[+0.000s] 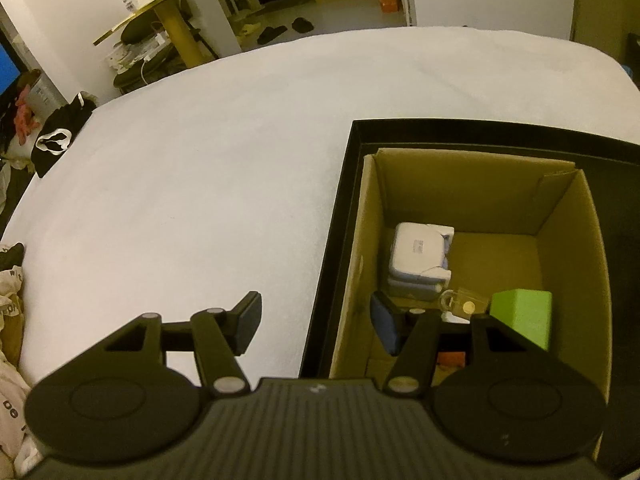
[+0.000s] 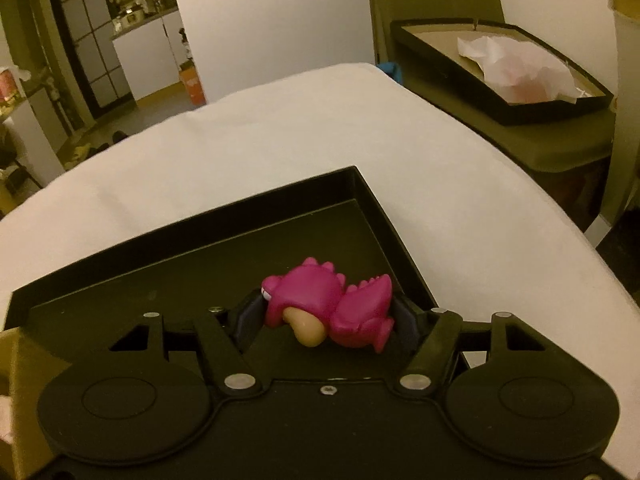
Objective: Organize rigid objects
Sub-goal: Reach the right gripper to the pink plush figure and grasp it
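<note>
In the left wrist view, my left gripper (image 1: 316, 322) is open and empty, straddling the left wall of a cardboard box (image 1: 476, 184) that stands in a black tray (image 1: 340, 216). The box holds a white case (image 1: 418, 252), a padlock (image 1: 460, 304), a green block (image 1: 522, 316) and a small orange item (image 1: 452, 358). In the right wrist view, my right gripper (image 2: 326, 318) is shut on a pink dinosaur toy (image 2: 328, 304) and holds it above the black tray (image 2: 192, 252).
The tray lies on a white bed (image 1: 200, 160). A second black tray with crumpled paper (image 2: 516, 64) sits on a side table at the right. Clothes (image 1: 52, 136) lie off the bed's left edge. A gold round table (image 1: 160, 4) stands beyond.
</note>
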A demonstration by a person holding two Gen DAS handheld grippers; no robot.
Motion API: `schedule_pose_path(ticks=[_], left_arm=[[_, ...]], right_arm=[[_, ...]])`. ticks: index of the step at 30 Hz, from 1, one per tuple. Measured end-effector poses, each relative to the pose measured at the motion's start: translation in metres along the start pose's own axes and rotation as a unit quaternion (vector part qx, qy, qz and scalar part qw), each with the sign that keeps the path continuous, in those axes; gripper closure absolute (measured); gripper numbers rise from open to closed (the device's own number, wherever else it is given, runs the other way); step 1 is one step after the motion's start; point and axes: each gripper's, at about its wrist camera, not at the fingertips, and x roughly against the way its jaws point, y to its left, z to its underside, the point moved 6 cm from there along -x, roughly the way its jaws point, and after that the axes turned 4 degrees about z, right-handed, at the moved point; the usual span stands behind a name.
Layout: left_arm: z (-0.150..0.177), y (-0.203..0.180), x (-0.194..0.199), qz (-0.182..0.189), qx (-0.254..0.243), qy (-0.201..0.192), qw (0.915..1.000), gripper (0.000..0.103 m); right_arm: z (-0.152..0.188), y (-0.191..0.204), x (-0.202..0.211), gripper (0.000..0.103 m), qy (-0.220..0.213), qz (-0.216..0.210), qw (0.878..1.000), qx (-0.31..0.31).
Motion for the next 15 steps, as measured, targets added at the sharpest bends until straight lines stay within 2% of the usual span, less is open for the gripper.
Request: schedule_pose_path(ticks=[11,15], left_arm=[[0.011,0.003,0.024,0.007,0.002,-0.01,0.9999,0.044],[0.014,0.004,0.029,0.021,0.009,-0.009,0.9997,0.044]], right_arm=[[-0.004,0.001,0.045,0.038,-0.022,-0.047,0.998,0.028],[-0.006,0.005,0.061,0.038,-0.028,-0.073,0.996,0.035]])
